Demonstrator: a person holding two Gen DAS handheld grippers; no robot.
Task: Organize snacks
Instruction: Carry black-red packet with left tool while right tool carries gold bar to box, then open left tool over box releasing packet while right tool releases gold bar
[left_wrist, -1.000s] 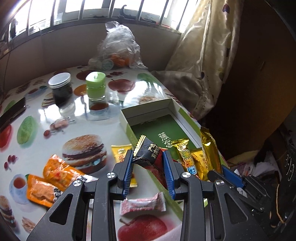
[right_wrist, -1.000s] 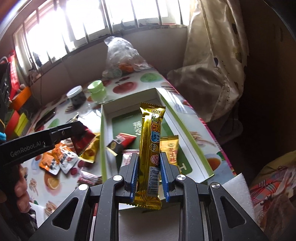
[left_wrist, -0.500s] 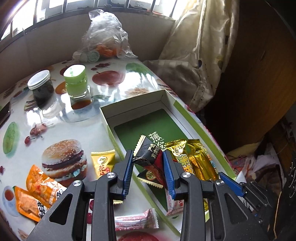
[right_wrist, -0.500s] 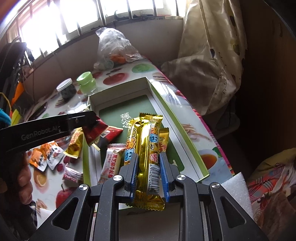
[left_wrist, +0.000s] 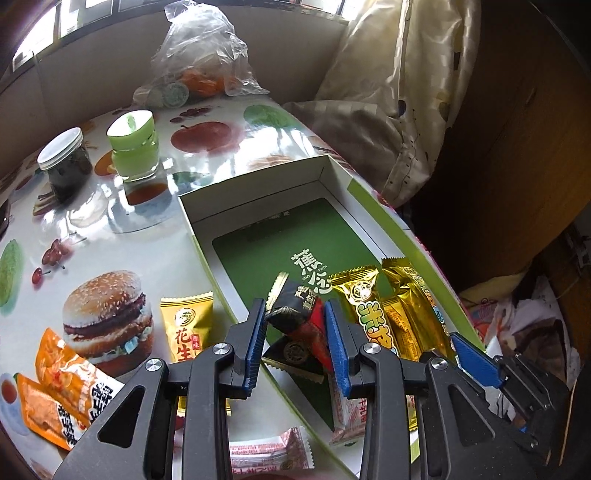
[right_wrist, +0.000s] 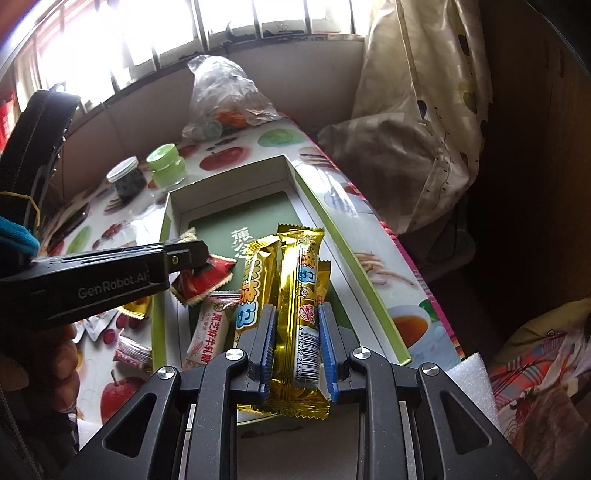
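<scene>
A: While both snacks hang over the green-lined box (right_wrist: 351, 254), which step is shown?

B: Placement; the gold bar (right_wrist: 299, 317) stands clamped between the pads of the right gripper (right_wrist: 297, 347), low over the box's near end, beside a yellow bar (right_wrist: 255, 280) already lying inside; the red-and-black packet (left_wrist: 299, 317) is pinched in the left gripper (left_wrist: 295, 339), just above the box floor near its left wall.

A: And what surrounds the box?

B: Loose snacks remain on the fruit-print tablecloth (left_wrist: 110, 229): a yellow peanut packet (left_wrist: 186, 325), orange packets (left_wrist: 62, 391), a pink candy (left_wrist: 269, 454); two jars (left_wrist: 135, 147) and a plastic bag (left_wrist: 201, 59) stand farther back.

A: What does the next move call for?

B: Probably, lowering each item flat onto the floor, then parting the jaws; the gold bar should lie alongside the yellow one, not across it.
</scene>
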